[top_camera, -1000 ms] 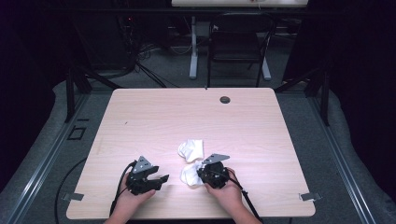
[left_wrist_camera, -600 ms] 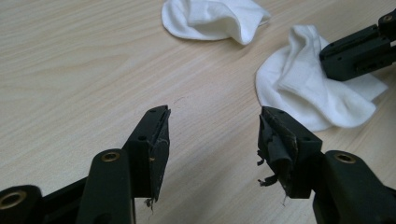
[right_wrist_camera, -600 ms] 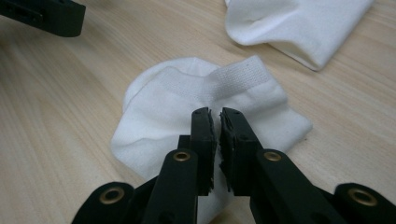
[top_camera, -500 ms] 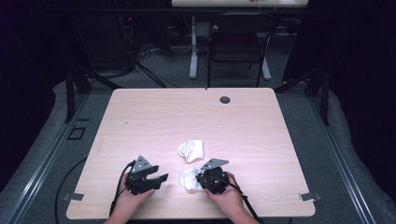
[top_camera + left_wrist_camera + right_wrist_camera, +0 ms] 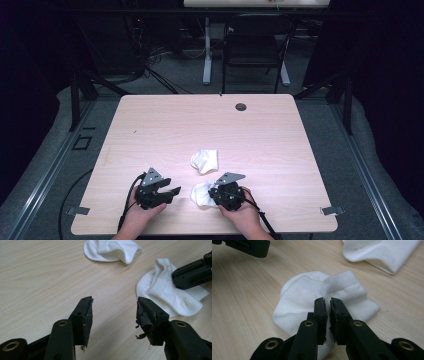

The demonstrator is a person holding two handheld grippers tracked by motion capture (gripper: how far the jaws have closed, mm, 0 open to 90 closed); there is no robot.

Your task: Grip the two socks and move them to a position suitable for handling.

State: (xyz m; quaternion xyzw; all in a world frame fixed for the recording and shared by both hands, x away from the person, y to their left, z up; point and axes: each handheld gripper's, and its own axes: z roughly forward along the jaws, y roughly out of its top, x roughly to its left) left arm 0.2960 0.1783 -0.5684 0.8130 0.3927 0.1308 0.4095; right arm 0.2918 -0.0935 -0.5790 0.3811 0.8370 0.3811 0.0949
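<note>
Right hand-held gripper (image 5: 327, 301) pinching near sock (image 5: 312, 302) fold on worktop (image 5: 165, 125). Left hand-held gripper (image 5: 113, 305) spread, jaws just closing, nothing between, sock just right of it. Second sock (image 5: 205, 160) beyond. Risk: thin pinch slips off cloth.

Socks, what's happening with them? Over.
Right tool shut on near sock. Left tool open, holding nothing, jaws just closing. Far sock untouched. Nothing blocking.

The high view looks forward and down on the table (image 5: 165, 120); both gripper views (close, low) share the near sock (image 5: 170, 293).
</note>
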